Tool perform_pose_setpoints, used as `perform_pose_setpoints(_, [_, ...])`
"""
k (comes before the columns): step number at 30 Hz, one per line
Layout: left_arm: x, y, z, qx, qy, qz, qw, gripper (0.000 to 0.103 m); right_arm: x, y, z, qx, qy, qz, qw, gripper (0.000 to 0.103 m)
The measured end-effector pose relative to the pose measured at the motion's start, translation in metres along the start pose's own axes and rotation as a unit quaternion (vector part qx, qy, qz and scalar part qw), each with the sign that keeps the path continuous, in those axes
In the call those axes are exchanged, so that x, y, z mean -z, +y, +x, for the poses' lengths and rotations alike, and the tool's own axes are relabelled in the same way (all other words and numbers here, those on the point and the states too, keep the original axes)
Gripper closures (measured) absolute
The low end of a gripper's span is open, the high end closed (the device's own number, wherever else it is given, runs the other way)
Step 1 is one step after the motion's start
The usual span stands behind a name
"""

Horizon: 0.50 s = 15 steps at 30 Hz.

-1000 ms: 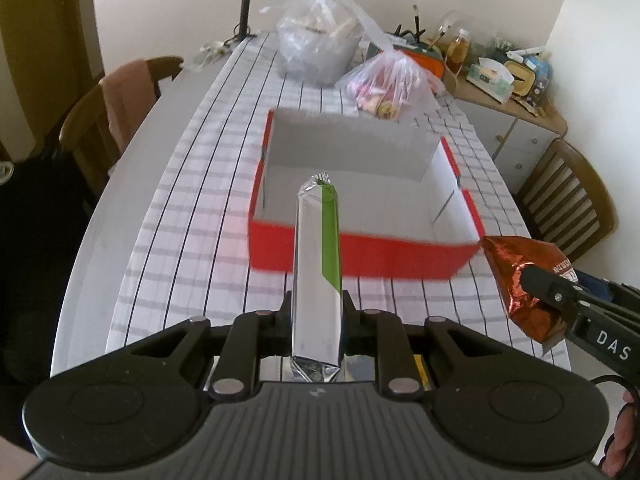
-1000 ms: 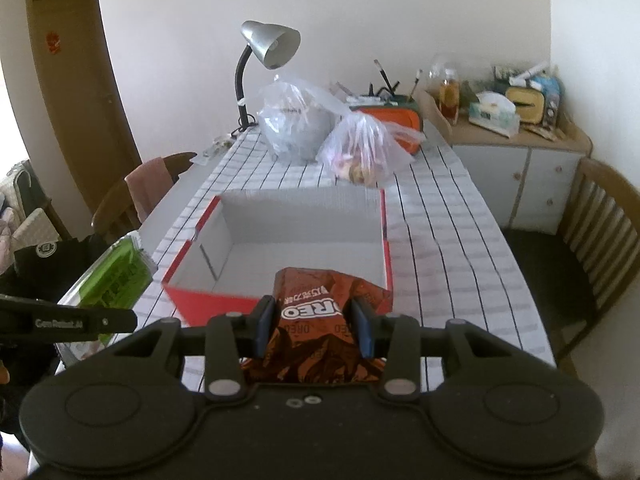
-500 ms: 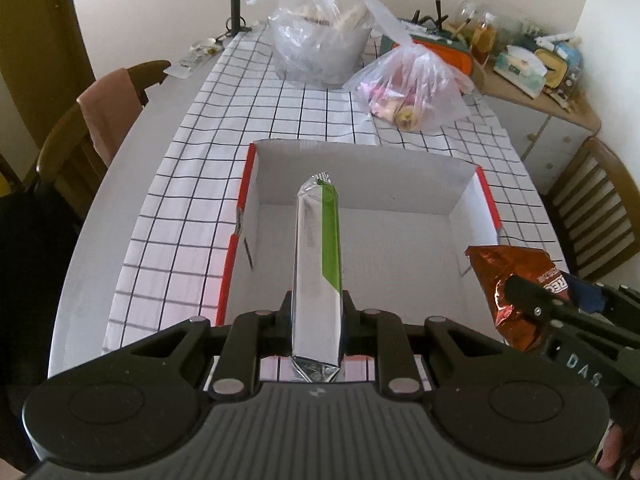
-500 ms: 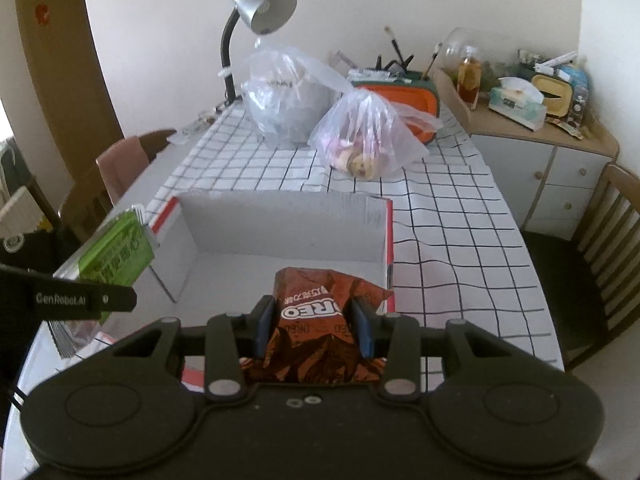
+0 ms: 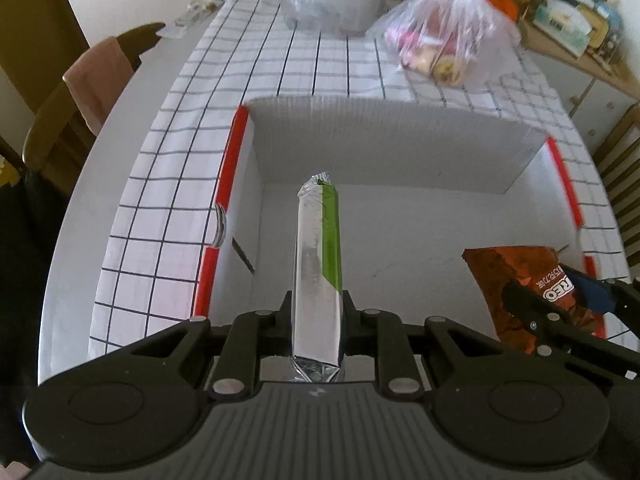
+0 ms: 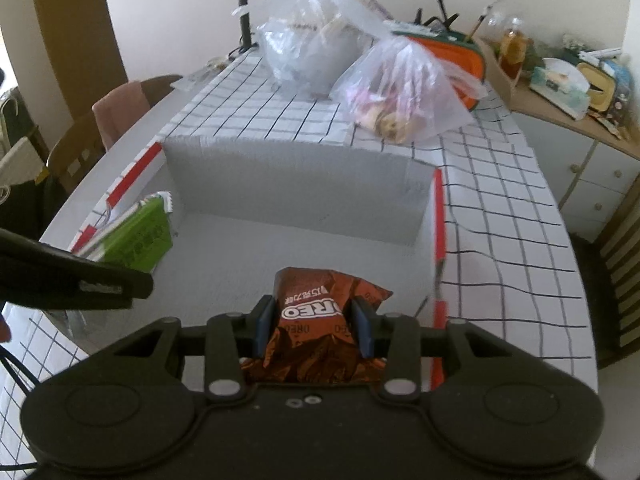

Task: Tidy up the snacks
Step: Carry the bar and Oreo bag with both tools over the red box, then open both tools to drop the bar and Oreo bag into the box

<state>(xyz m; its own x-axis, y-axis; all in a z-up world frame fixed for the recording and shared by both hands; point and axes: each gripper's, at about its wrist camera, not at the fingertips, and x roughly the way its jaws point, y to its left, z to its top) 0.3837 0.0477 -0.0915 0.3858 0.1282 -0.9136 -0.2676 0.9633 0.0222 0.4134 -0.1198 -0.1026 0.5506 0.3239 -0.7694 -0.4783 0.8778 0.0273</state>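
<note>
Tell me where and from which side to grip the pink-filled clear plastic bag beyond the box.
Probably the gathered neck at the top of the pink-filled clear plastic bag, coming from above. It slumps on the checked tablecloth with loose, bulging film lower down, so side pinches would likely catch only film. Both grippers are busy: the left gripper holds the green-and-silver packet, the right gripper the brown Oreo pack.

Your box (image 5: pixel 400 148) sits on the table (image 5: pixel 132 148), directly ahead. Behind it: two plastic bags (image 6: pixel 404 88) side by side, lamp (image 6: pixel 246 12) behind the left one. Chair (image 5: pixel 80 96) left of table; cabinet (image 6: pixel 580 152) to its right.
</note>
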Motion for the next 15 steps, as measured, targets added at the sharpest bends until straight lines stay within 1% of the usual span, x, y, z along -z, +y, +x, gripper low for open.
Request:
perform_pose_setpoints(7, [0.008, -0.005, 0.027, -0.011, 0.034, 0.011, 0.9993, 0.083, 0.006, 0.005, 0.019, -0.005, 0.024, -0.017, 1.000, 0.063])
perform_pose_setpoints(11, [0.013, -0.008, 0.030, -0.017, 0.035, 0.020, 0.9990, 0.083, 0.011, 0.006, 0.027, -0.007, 0.039, -0.022, 0.999, 0.062])
perform_pose_setpoints(13, [0.014, -0.009, 0.030, -0.017, 0.034, 0.020, 0.9991, 0.083, 0.013, 0.006, 0.029, -0.007, 0.042, -0.023, 0.999, 0.063])
perform_pose_setpoints(15, [0.015, -0.009, 0.028, -0.017, 0.034, 0.021, 0.9991, 0.083, 0.014, 0.006, 0.029, -0.008, 0.041, -0.023, 0.999, 0.061])
